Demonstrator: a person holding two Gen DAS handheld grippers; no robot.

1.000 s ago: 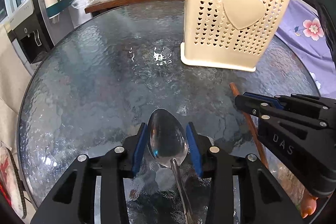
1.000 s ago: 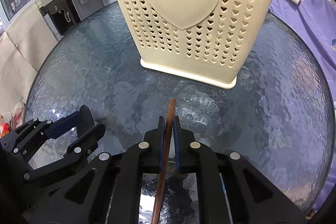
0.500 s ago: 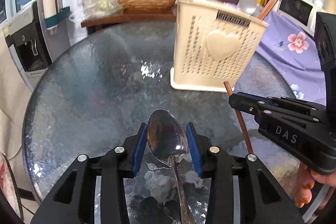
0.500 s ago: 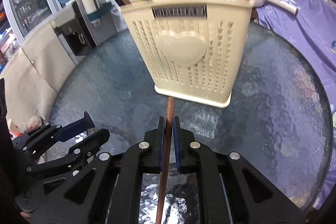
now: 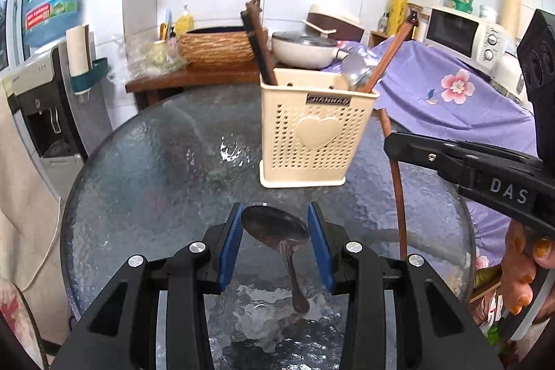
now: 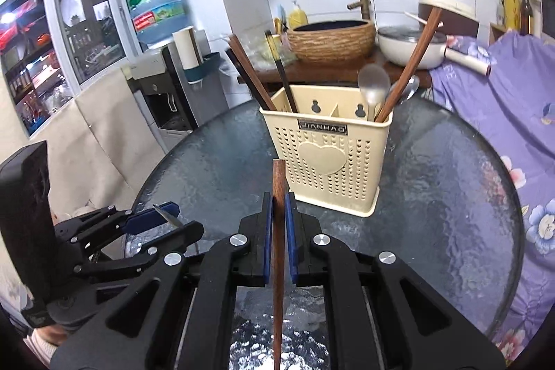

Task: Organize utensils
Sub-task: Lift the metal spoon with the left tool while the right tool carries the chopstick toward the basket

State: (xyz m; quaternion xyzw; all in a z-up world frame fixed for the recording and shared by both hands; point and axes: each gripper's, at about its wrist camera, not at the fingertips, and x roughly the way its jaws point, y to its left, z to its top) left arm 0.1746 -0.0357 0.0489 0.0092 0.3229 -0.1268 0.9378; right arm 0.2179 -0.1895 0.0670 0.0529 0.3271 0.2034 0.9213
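Holding a metal spoon [image 5: 275, 227] by its bowl, my left tongs [image 5: 274, 241] are part way closed, with a blue pad on each side of the bowl. The spoon's handle points back toward me and hangs above the round glass desk [image 5: 156, 169]. My right tongs [image 6: 277, 227] are squeezed almost all the way together on a brown chopstick [image 6: 278, 214], and its tip sticks out in front. The cream holder [image 6: 329, 162] with a heart on it stands on the desk, in front of both tongs and apart from them. In its left part are dark chopsticks [image 6: 253, 75]. In its right part are two spoons [image 6: 373, 85] and one more brown chopstick [image 6: 412, 58] that leans to the right. A purple flower cloth [image 6: 492, 99] lies on the right side.
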